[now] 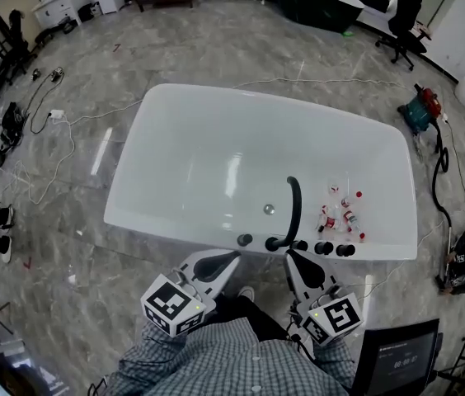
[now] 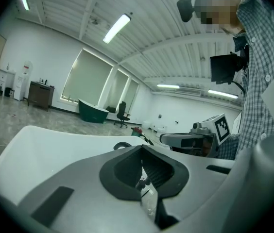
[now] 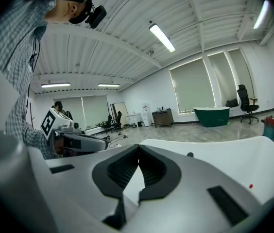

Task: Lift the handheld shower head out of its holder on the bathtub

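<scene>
1. Left claw (image 1: 231, 258) and right claw (image 1: 292, 258) hang side by side over the grey marble floor (image 1: 175, 48) in the head view, just short of the near rim of the white oval bathtub (image 1: 175, 106), touching nothing. The black curved handheld shower head (image 1: 295, 207) stands upright in its black holder (image 1: 274, 243) on that rim, between the two claws and beyond their tips. Round black knobs (image 1: 324, 247) sit on the rim to either side of the holder. Small red-and-white bottles (image 1: 344, 214) lie inside the tub at its right end. A checked shirt (image 1: 232, 365) fills the bottom edge.

2. In the left gripper view, the left claw (image 2: 142, 149) is clenched, its dark pads meeting at the tips with nothing gripped. The bathtub (image 2: 35, 140) spreads behind it, and the top of the shower head (image 2: 122, 144) peeks over the jaw. The right claw (image 2: 185, 140) shows to the right. A dark green bathtub (image 2: 93, 113) and a black office chair (image 2: 122, 113) stand far back.

3. In the right gripper view, the right claw (image 3: 138, 149) is likewise clenched and empty, tips together. The bathtub (image 3: 234, 152) lies beyond, with one knob (image 3: 189, 155) on its rim. The left claw (image 3: 76, 141) shows at left, and the dark green bathtub (image 3: 214, 115) stands far off.
</scene>
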